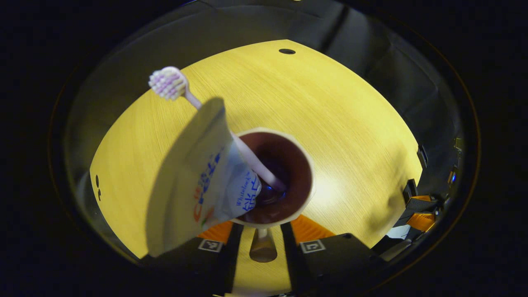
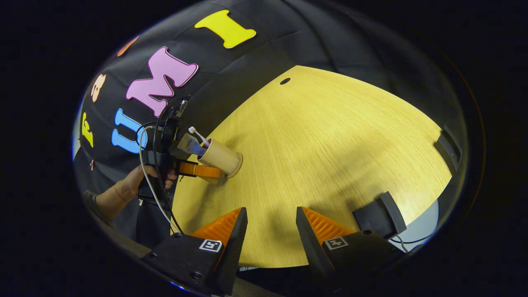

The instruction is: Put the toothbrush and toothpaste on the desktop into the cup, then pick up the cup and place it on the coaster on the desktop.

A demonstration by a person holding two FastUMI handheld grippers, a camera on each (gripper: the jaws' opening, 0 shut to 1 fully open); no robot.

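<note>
A tan cup [image 1: 295, 173] with a dark inside stands upright right in front of my left gripper [image 1: 260, 225]. Its fingers sit on either side of the cup's lower wall, shut on it. A white toothpaste tube [image 1: 194, 181] leans out of the cup to the left, and a toothbrush [image 1: 168, 83] sticks up behind it. In the right gripper view the cup [image 2: 220, 156] is at the table's left edge with a wider disc at its foot. I cannot tell whether that disc is the coaster. My right gripper [image 2: 271, 214] is open over bare wood.
The yellow wooden table [image 2: 330, 136] has a small dark hole [image 2: 284, 81] near its far edge. A hand [image 2: 136, 181] holds the left gripper [image 2: 202, 170] beside the booth wall. A dark block [image 2: 377, 216] sits at the table's near right edge.
</note>
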